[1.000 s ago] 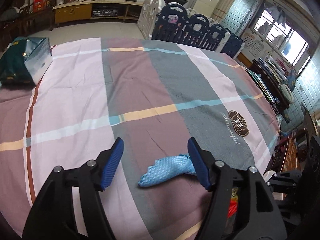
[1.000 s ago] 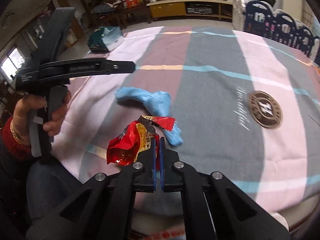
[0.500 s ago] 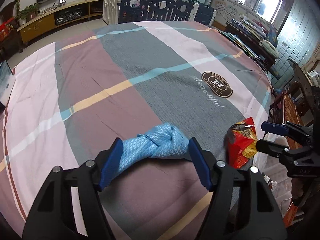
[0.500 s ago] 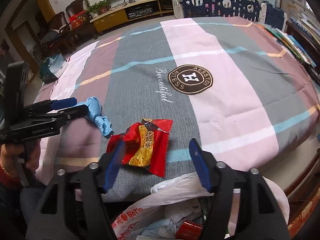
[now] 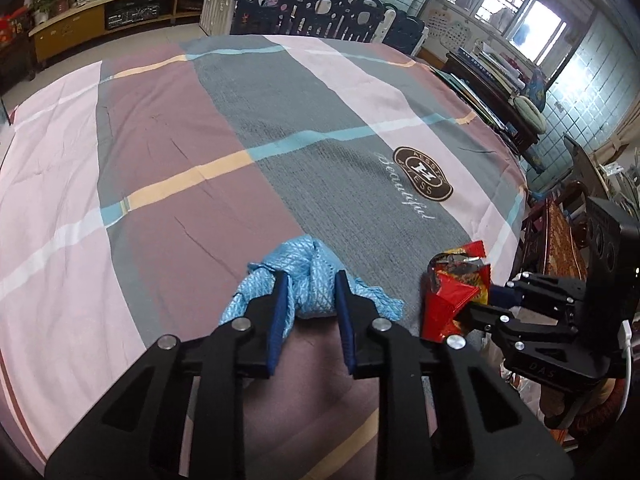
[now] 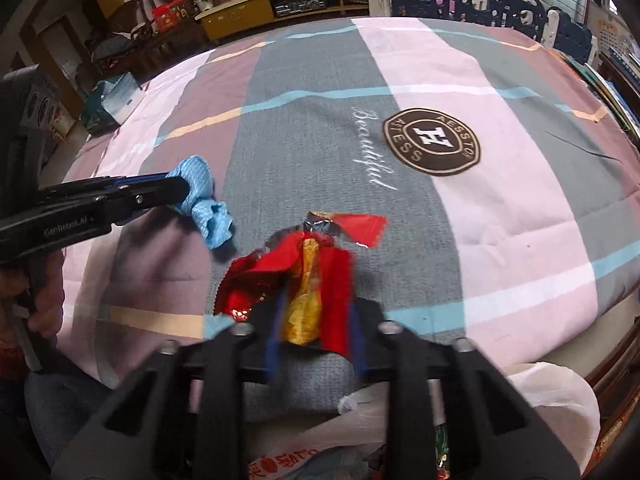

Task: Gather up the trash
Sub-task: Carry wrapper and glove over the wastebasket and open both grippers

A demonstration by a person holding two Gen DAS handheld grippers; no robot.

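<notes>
At the bottom of the left wrist view the left gripper (image 5: 310, 292) angled steeply down at the striped tablecloth (image 5: 168, 136); its jaws had just been closing and pinched the bunched blue cloth (image 5: 312, 280) at lower centre, the blue pads pressed on both its sides. At lower right of that view the right gripper (image 5: 486, 300) reached in level from the frame's edge. In the right wrist view the right gripper (image 6: 314, 320) tipped down too, its jaws just narrowed around the red snack wrapper (image 6: 308, 280) at lower centre, pads blurred against its sides; a white plastic bag (image 6: 556, 396) hung below the table edge at lower right; farther off, the round brown logo (image 6: 432, 142) lay at upper right.
</notes>
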